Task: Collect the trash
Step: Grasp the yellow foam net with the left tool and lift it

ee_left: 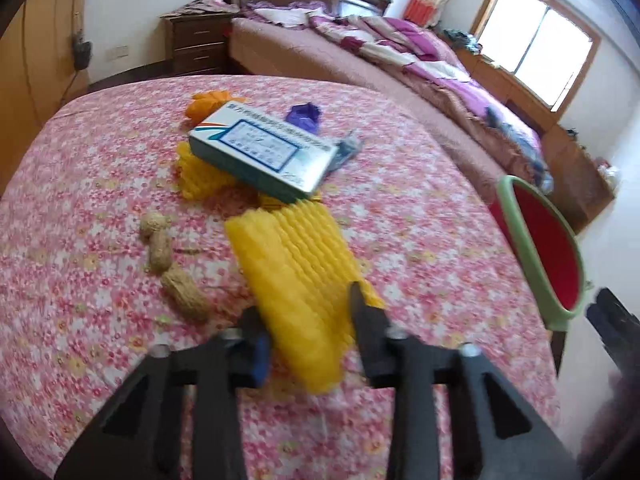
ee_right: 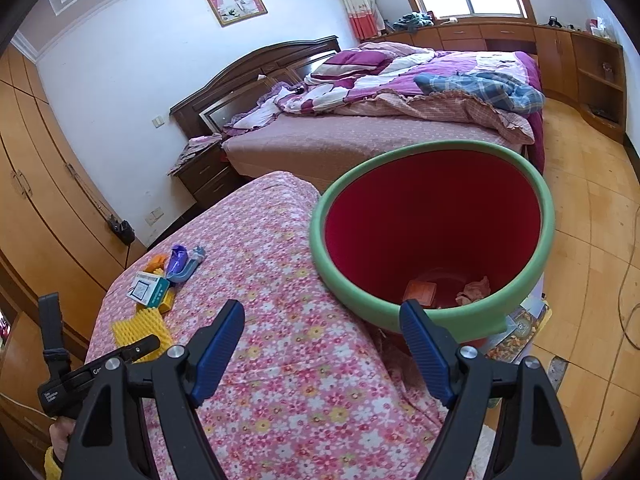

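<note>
On the pink floral tablecloth (ee_left: 80,184) lies a yellow foam fruit net (ee_left: 298,276). My left gripper (ee_left: 306,314) straddles its near end, jaws on either side of it, apparently closed on it. Behind it lie a white-and-teal box (ee_left: 264,152) on another yellow net (ee_left: 200,178), an orange wrapper (ee_left: 208,104), a purple wrapper (ee_left: 305,117), a grey packet (ee_left: 347,150) and two peanut shells (ee_left: 160,244). A red bin with a green rim (ee_right: 436,152) stands past the table's right edge; trash lies in it. My right gripper (ee_right: 322,328) is open and empty beside its rim.
A bed with purple bedding (ee_right: 400,92) stands behind the table, a dark nightstand (ee_left: 196,42) at its head. Wooden wardrobes (ee_right: 36,184) run along the left wall. Low cabinets (ee_right: 580,68) sit under the window. The floor (ee_right: 592,264) is yellow tile.
</note>
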`<action>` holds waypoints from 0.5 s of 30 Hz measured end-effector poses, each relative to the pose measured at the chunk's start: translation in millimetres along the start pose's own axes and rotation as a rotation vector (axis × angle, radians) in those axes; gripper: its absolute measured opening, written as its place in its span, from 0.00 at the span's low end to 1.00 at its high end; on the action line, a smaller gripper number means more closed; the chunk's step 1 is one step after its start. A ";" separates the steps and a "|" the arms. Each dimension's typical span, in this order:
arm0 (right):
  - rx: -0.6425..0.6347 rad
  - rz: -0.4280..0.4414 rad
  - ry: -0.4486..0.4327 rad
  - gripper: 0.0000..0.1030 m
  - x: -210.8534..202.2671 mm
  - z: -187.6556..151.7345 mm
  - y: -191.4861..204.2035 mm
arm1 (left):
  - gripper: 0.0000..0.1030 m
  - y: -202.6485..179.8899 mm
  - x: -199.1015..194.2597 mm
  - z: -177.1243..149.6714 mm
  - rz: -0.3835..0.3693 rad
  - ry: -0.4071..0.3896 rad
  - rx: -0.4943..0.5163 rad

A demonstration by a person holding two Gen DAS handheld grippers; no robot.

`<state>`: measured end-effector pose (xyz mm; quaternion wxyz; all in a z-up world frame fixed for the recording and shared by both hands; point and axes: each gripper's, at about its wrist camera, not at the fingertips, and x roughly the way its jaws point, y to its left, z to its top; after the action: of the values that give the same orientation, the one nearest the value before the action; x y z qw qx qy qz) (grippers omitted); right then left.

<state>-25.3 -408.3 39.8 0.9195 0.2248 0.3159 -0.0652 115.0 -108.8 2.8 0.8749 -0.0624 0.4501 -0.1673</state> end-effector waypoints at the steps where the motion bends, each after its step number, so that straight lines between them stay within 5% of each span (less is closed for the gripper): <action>1: -0.003 0.005 0.002 0.79 0.2 -0.4 2.5 | 0.15 -0.9 -2.5 -1.8 -0.014 -0.003 0.004; 9: -0.069 0.052 0.019 0.79 -1.3 -3.7 34.4 | 0.11 1.7 -38.0 -5.5 -0.038 -0.069 0.023; 15: -0.156 0.082 0.034 0.79 1.2 2.0 71.4 | 0.11 22.9 -67.7 6.4 0.011 -0.123 -0.010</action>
<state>-4.5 -345.6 67.1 0.9307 0.1662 0.3260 0.0012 89.1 -63.9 52.6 0.9014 -0.0745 0.3969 -0.1560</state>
